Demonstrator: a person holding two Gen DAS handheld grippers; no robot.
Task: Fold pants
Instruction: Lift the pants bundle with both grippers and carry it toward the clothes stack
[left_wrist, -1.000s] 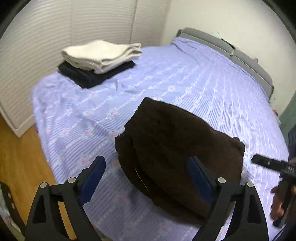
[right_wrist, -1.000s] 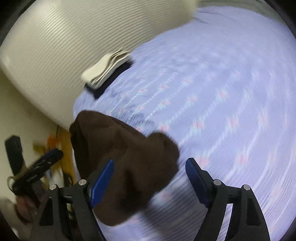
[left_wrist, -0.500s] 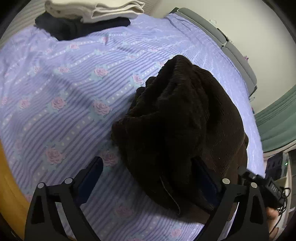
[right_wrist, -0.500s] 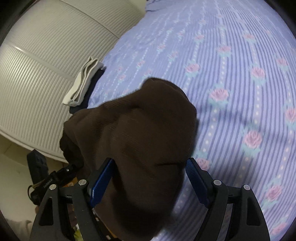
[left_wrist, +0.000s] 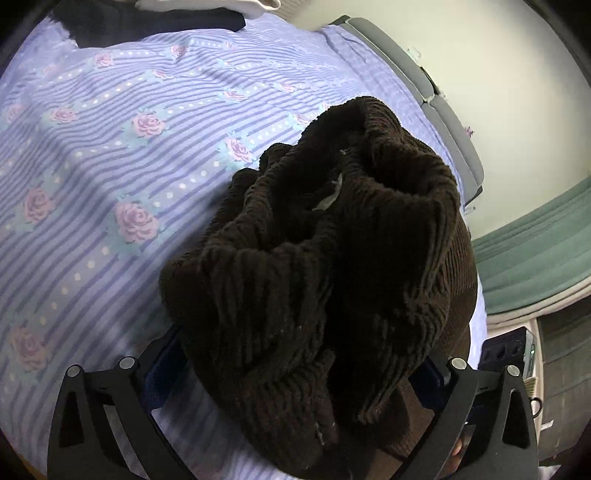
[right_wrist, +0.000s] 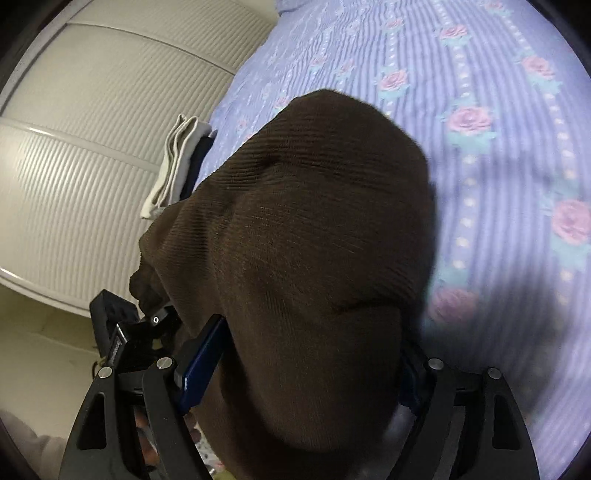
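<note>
The brown corduroy pants (left_wrist: 332, 266) lie bunched in a thick folded mound on the bed (left_wrist: 92, 177), over its lilac striped sheet printed with pink roses, and both tools reach around that mound from the near edge. The left tool (left_wrist: 295, 373) has just been opening its jaws and now stands spread wide, with the pants' crumpled open end filling the gap between its blue pads; whether either pad touches the cloth cannot be told, since the fabric covers most of them. The right tool (right_wrist: 306, 365) also stands spread, its jaws having opened a little further, and the smooth rounded side of the pants (right_wrist: 314, 236) bulges up between its fingers (the left blue pad (right_wrist: 201, 360) shows just beside the cloth, the right one is nearly hidden under it). Further along the bed, near a ribbed white wardrobe door (right_wrist: 92, 147), sits a stack of folded clothes (right_wrist: 177, 162), cream on top of dark.
</note>
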